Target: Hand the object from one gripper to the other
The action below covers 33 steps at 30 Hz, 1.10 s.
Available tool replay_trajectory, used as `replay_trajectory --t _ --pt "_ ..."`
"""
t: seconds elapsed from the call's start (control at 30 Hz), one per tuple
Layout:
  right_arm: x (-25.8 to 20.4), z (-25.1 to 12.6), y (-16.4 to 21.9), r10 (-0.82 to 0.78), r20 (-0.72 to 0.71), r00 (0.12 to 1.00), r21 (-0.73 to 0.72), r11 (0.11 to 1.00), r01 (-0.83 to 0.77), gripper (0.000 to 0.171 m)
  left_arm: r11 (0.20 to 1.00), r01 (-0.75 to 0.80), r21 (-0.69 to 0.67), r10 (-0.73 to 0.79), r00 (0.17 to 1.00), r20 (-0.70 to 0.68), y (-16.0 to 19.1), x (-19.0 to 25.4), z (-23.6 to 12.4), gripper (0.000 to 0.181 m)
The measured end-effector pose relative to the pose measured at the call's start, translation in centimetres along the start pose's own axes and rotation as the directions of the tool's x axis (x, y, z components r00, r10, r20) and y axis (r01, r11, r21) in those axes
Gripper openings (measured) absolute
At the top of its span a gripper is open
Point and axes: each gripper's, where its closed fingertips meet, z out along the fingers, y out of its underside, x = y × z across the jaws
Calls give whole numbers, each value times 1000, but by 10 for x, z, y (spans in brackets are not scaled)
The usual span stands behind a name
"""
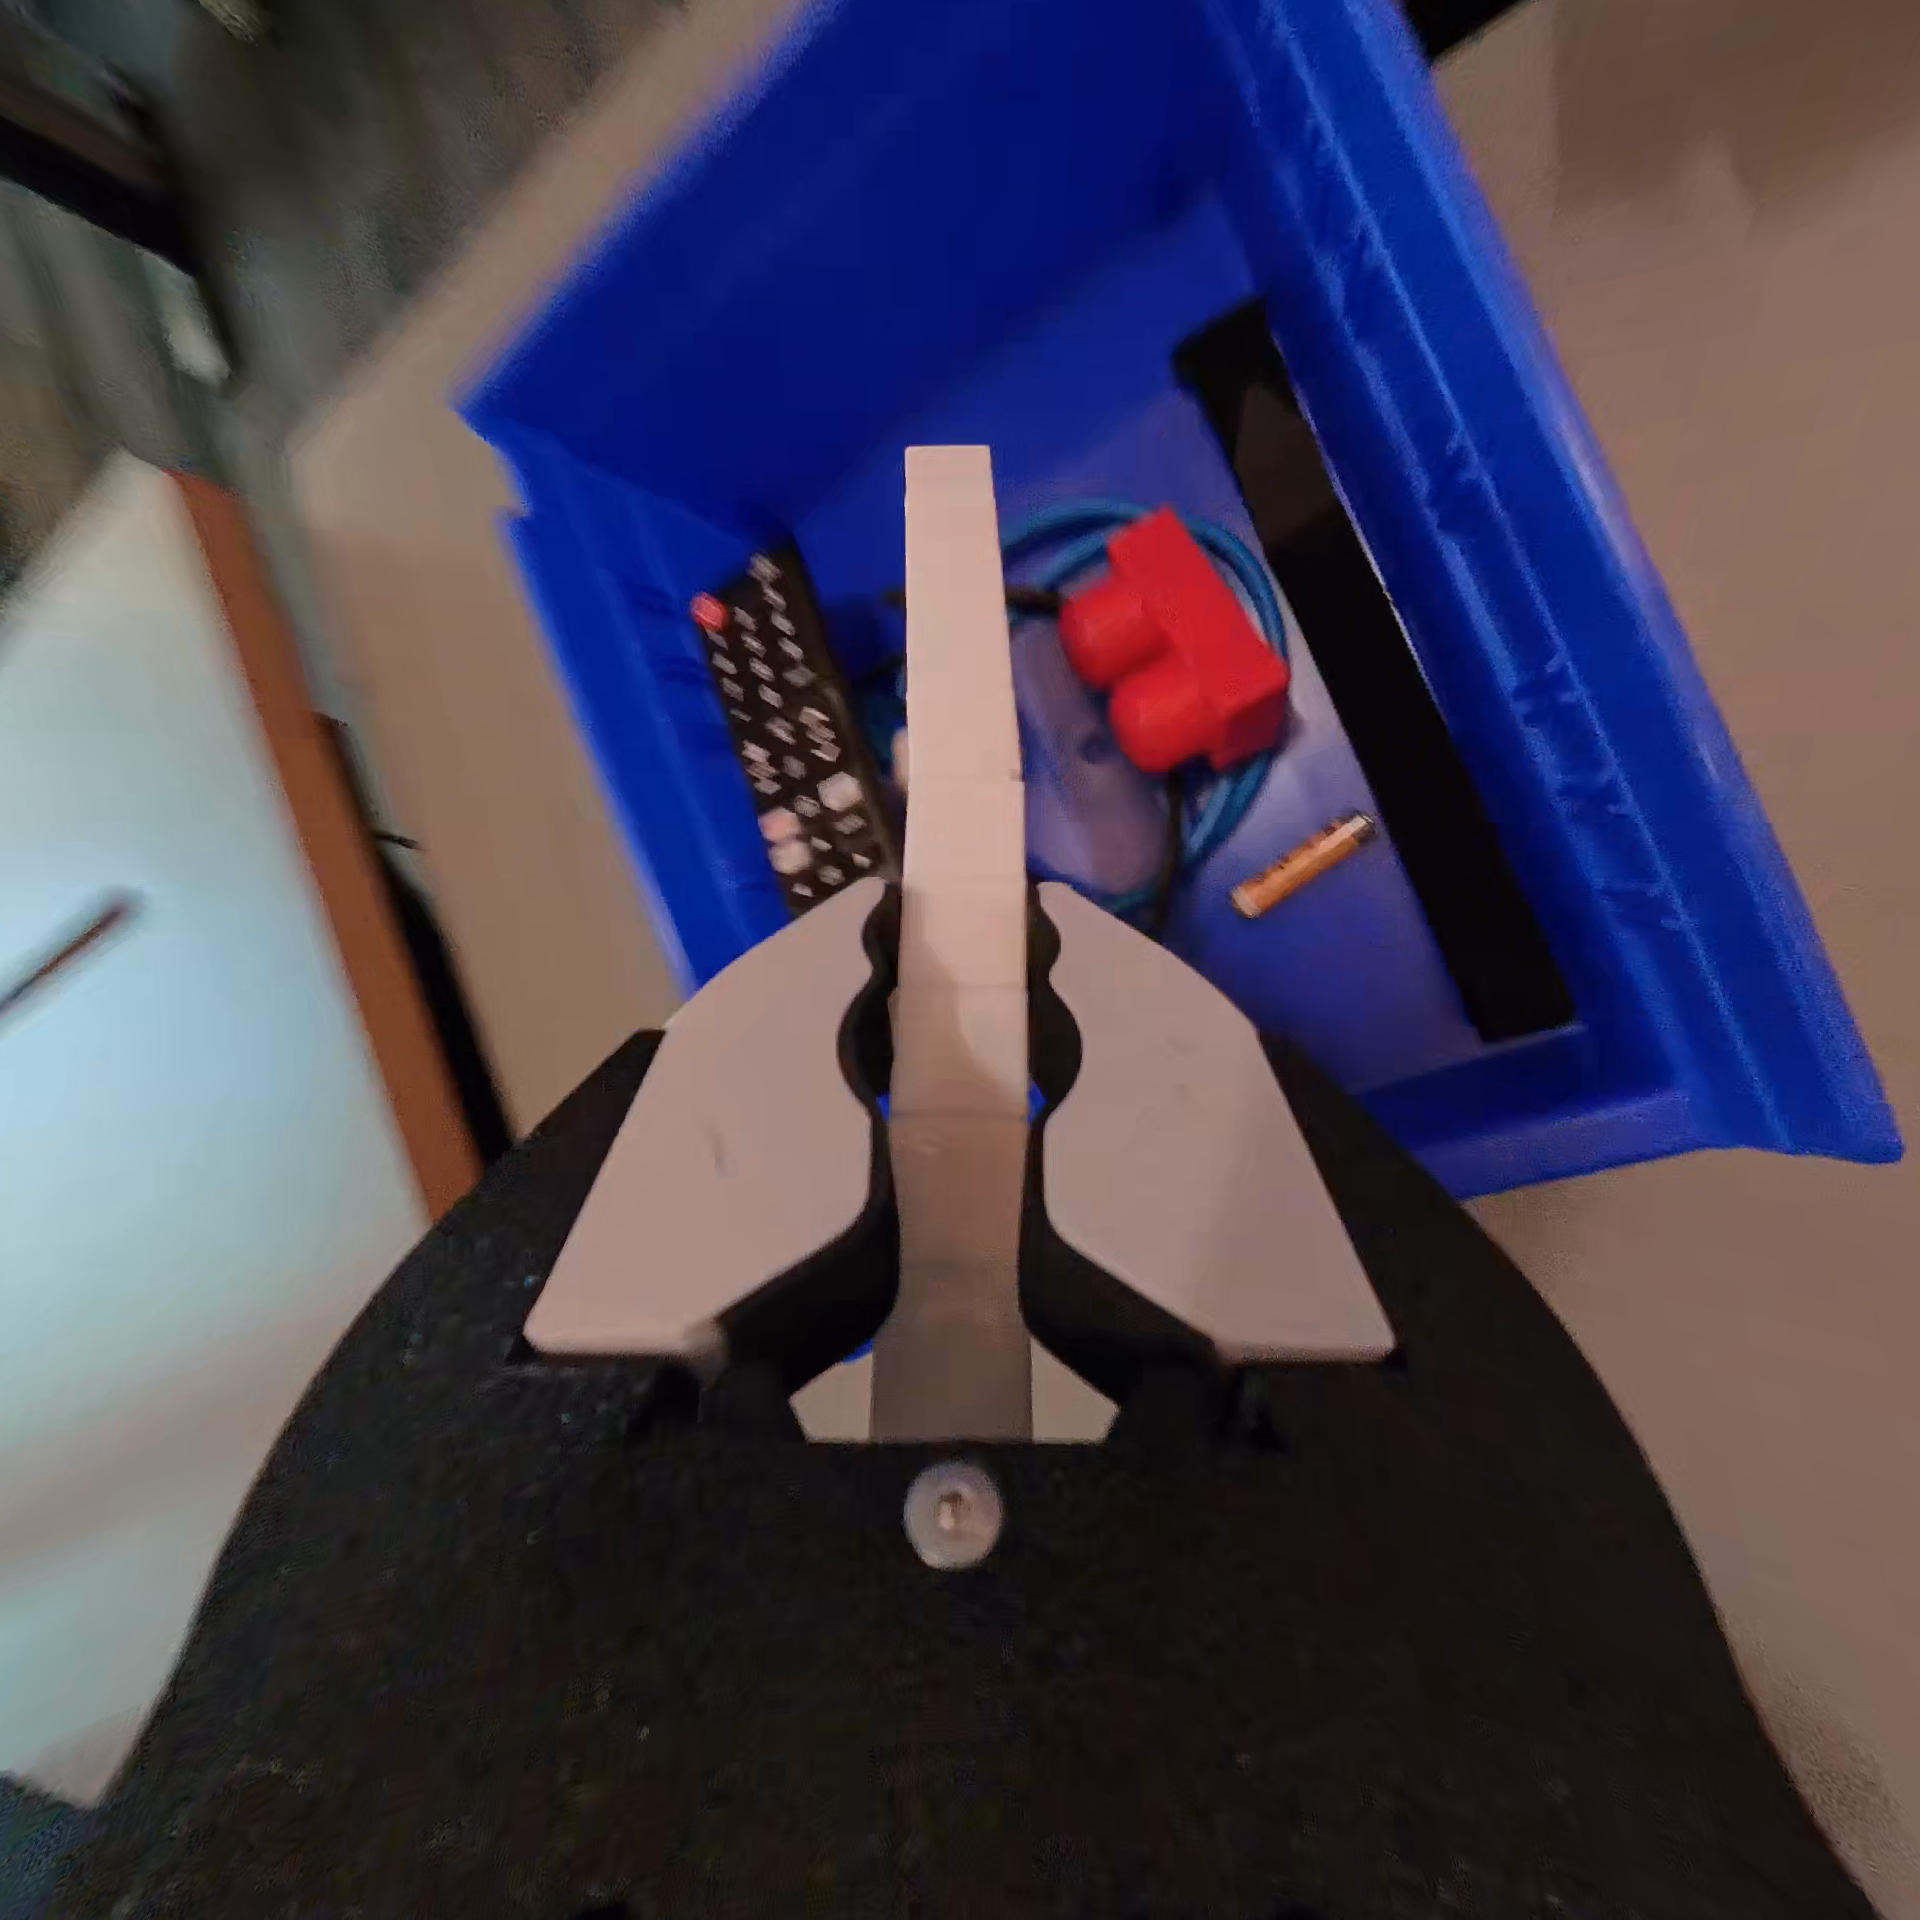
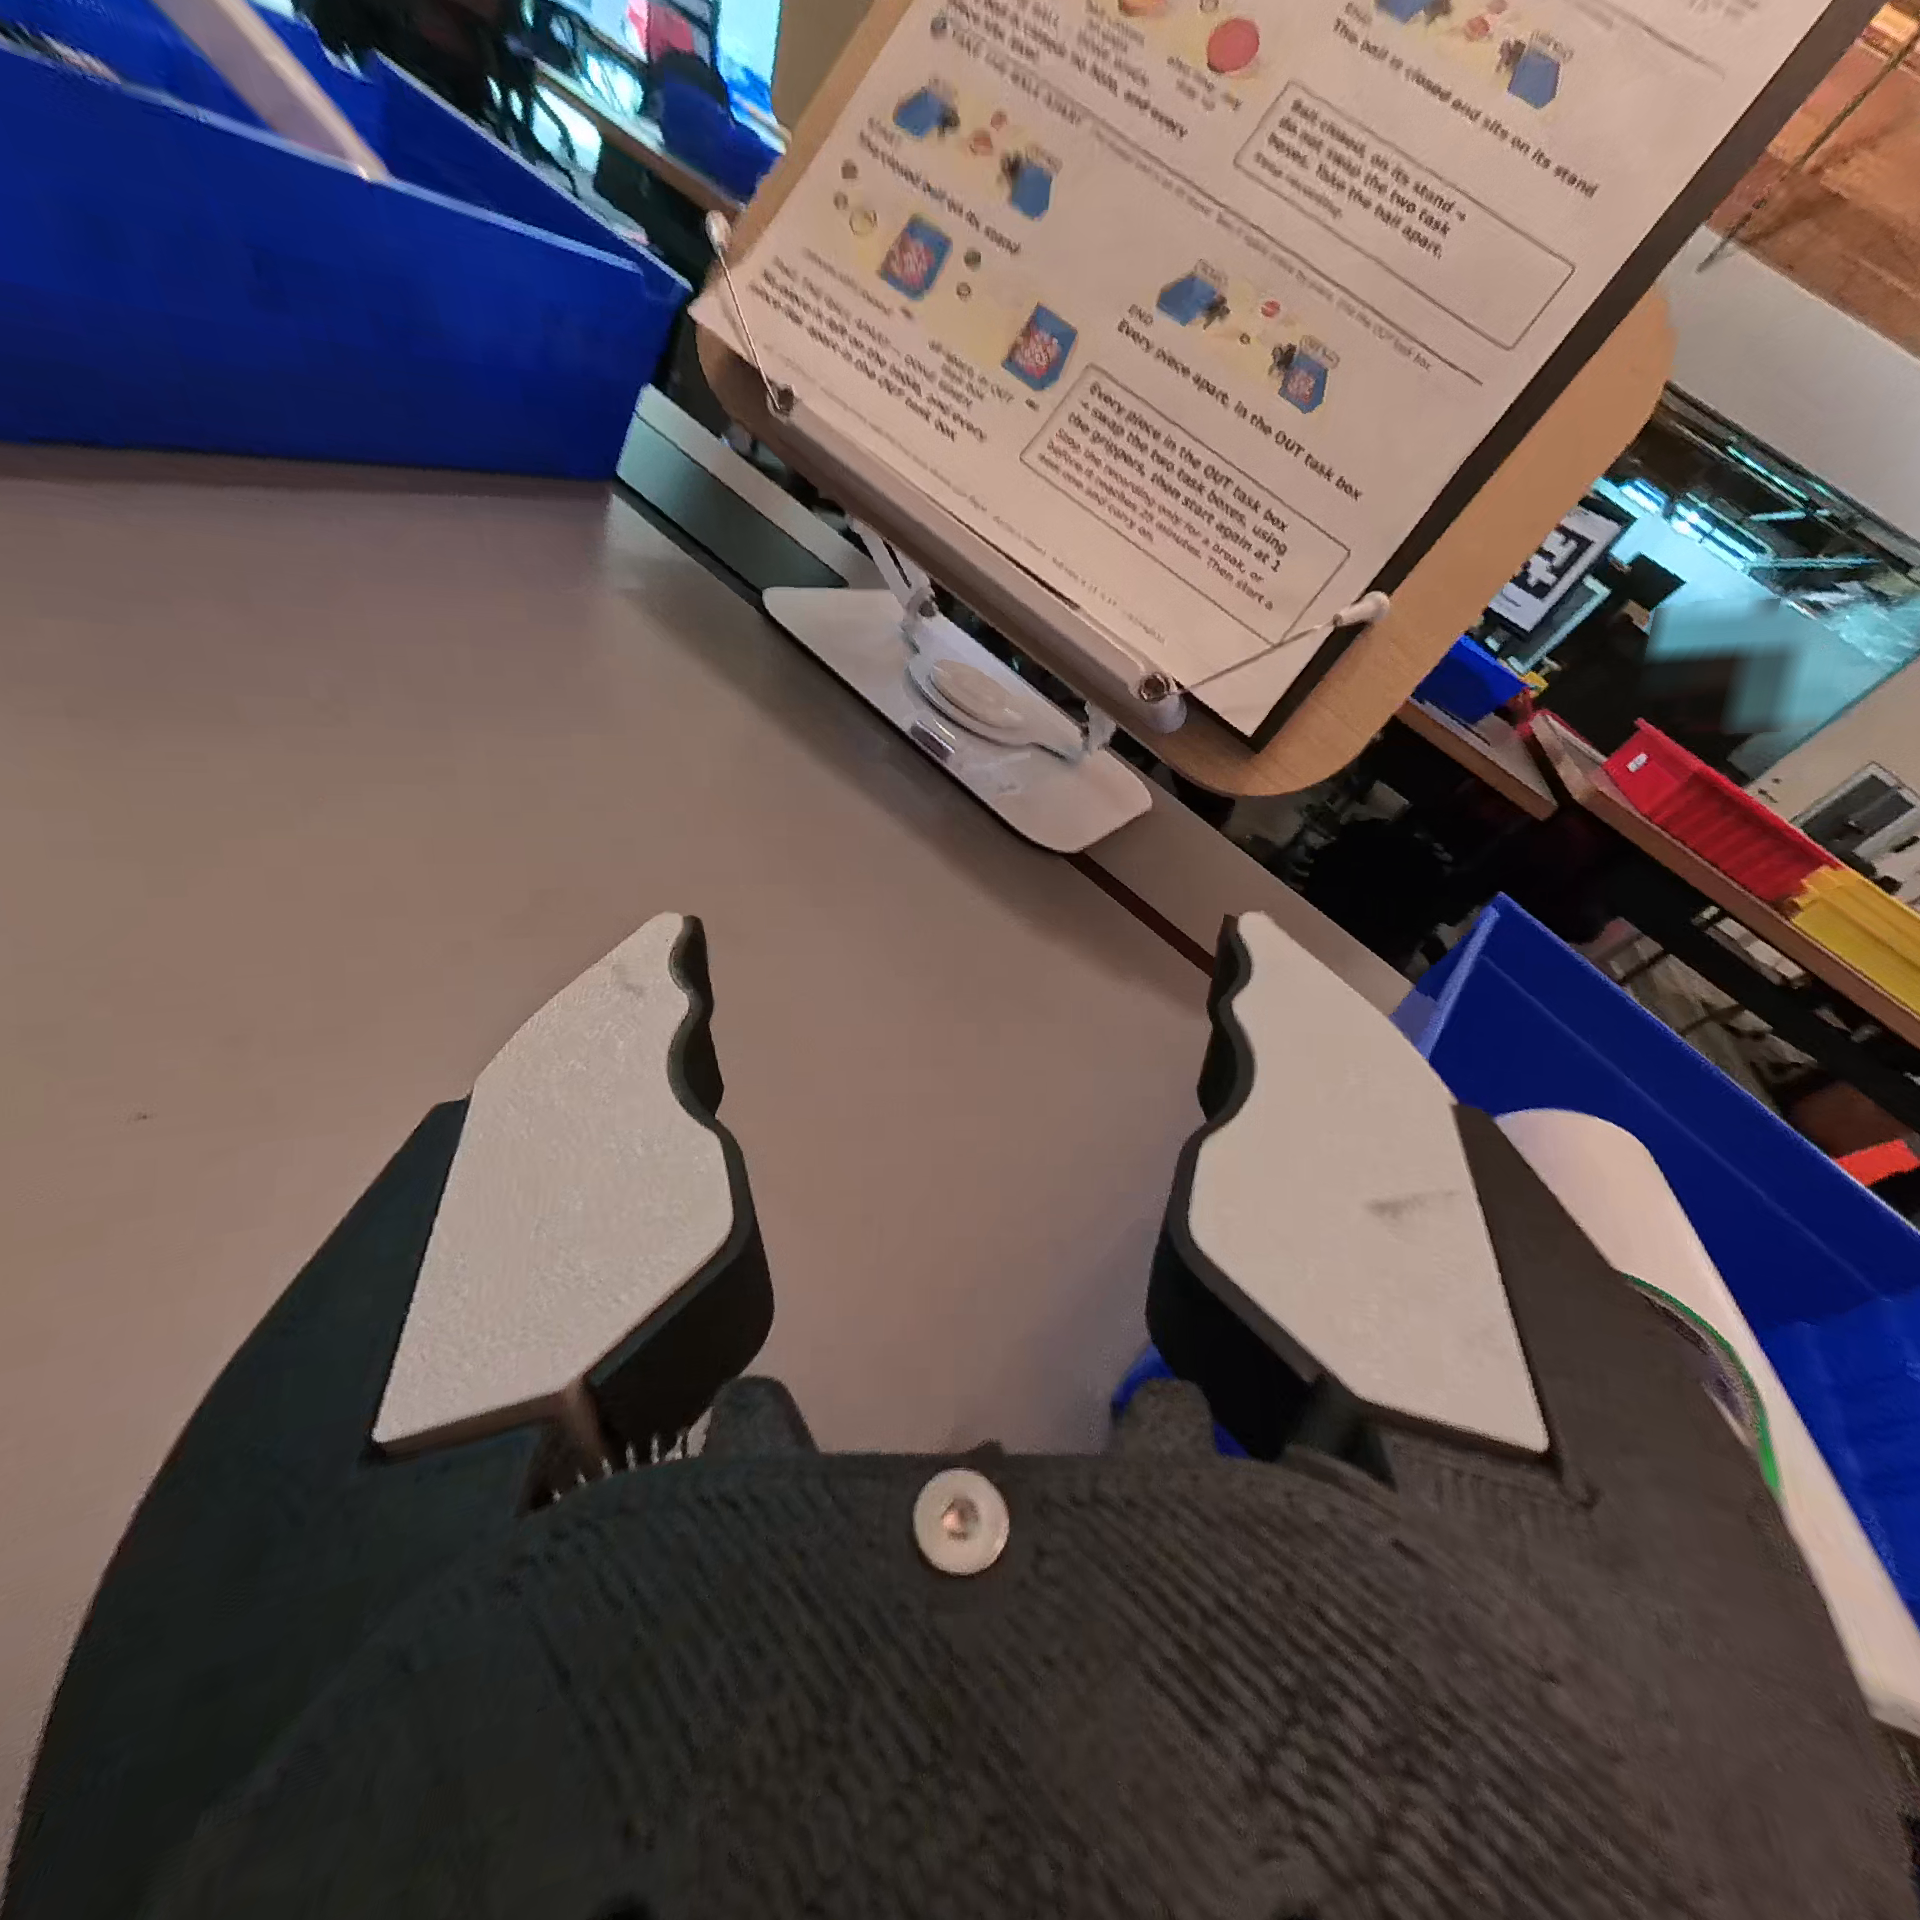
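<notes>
My left gripper (image 1: pixel 961 914) is shut on a long flat white bar (image 1: pixel 956 665), seen edge-on. The bar sticks forward past the fingertips and hangs above an open blue bin (image 1: pixel 1475 582). My right gripper (image 2: pixel 961 951) is open and empty, low over a grey table (image 2: pixel 416 779). Neither gripper shows in the other's view.
The blue bin holds a black remote (image 1: pixel 784 748), a red block (image 1: pixel 1169 649), a blue cable (image 1: pixel 1236 800), a small orange battery (image 1: pixel 1304 862) and a black strip (image 1: pixel 1382 717). A paper sheet on a stand (image 2: pixel 1195 312) faces the right gripper. Blue bins sit at left (image 2: pixel 291 312) and right (image 2: pixel 1683 1164). About 45 cm separates my left fingertips from my right.
</notes>
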Motion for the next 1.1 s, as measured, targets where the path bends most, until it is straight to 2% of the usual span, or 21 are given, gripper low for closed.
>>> replay_trajectory --t 0.03,0.17,0.27,0.4,0.7,0.8,0.87,0.93,1.03,1.1 --pt "-2 -1 -4 10 11 1000 23 1000 -10 92 998 -29 50 26 998 62 -8 -4 -12 22" --pt "-10 -2 -14 32 52 998 89 995 -36 93 963 -100 251 50 979 199 -37 -3 -59 22" --pt "-17 -3 -19 44 93 995 121 991 -55 93 913 -127 388 38 973 228 -52 6 -84 22" --pt "-21 -5 -27 103 138 985 155 980 -124 93 857 -158 491 44 971 237 -59 24 -106 22" --pt "-21 -8 -33 229 213 950 189 944 -270 88 739 -141 659 115 990 83 -66 84 -128 21" --pt "-29 -11 -42 293 297 909 213 908 -362 85 666 -87 741 194 979 -60 -72 130 -141 22" --pt "-40 -15 -52 343 400 850 222 863 -453 84 616 11 788 270 937 -224 -74 171 -150 22" --pt "-50 -22 -64 387 519 762 224 799 -558 80 569 134 812 354 851 -389 -75 212 -159 22" --pt "-57 -32 -79 444 651 616 206 677 -706 76 528 318 787 497 637 -590 -71 269 -171 22" --pt "-54 -39 -87 451 705 547 208 606 -768 74 517 390 762 559 520 -646 -67 295 -173 22"
